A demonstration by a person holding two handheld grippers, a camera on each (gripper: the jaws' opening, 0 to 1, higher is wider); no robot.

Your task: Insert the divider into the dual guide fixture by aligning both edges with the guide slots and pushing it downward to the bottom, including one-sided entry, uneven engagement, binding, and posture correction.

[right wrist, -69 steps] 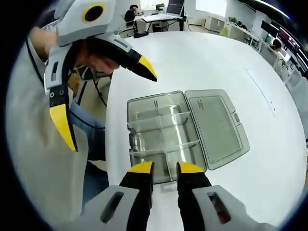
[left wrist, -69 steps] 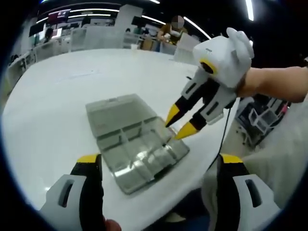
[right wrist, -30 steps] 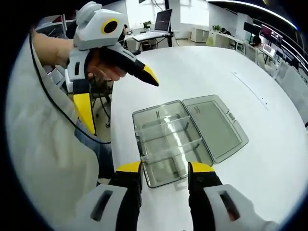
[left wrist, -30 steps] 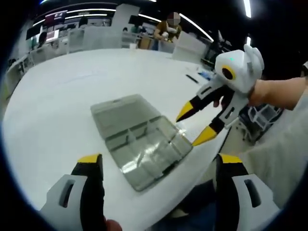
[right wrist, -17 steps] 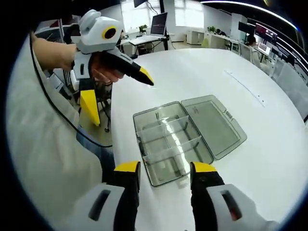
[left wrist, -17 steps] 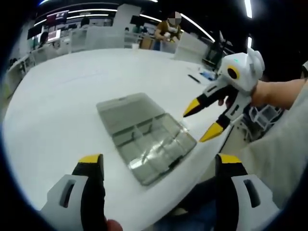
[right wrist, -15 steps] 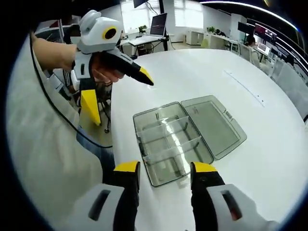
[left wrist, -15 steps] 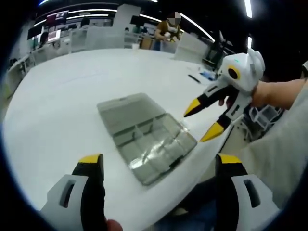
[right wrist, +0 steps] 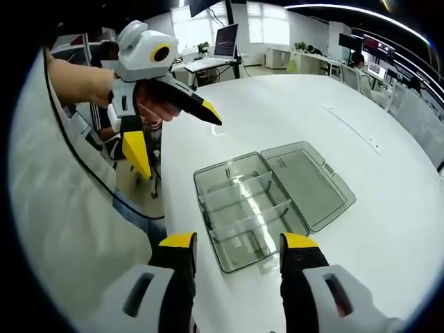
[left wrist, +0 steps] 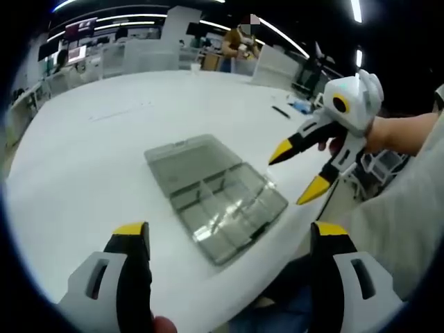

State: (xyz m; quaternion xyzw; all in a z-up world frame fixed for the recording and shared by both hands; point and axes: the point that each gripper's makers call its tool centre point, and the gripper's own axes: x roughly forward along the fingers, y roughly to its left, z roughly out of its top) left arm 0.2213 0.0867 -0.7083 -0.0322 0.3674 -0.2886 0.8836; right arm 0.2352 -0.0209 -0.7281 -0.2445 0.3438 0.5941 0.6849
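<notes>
the clear organiser box [right wrist: 267, 205] lies open on the white table [right wrist: 291, 104], close to the table edge nearest the person, its flat lid [right wrist: 307, 182] folded out on the far side of the tray from that edge. inside the tray, clear dividers [right wrist: 246, 211] stand across the compartments, seemingly seated in their guide slots, though the transparent plastic makes it hard to tell how deep each one sits or whether one is tilted. the right gripper [right wrist: 238, 244] hovers above the box's near end with its yellow-tipped jaws spread wide and nothing between them. the left gripper [right wrist: 170, 128] hangs off the table edge beside the box, jaws parted wide too and empty, held in the person's hand [right wrist: 149, 104]; seen from its own camera, its jaws frame the box [left wrist: 216, 195] from well above, with the right gripper [left wrist: 300, 168] off to the tray's edge side. both tools are probably held high and apart like this so the box is fully in sight and neither one disturbs the dividers.
</notes>
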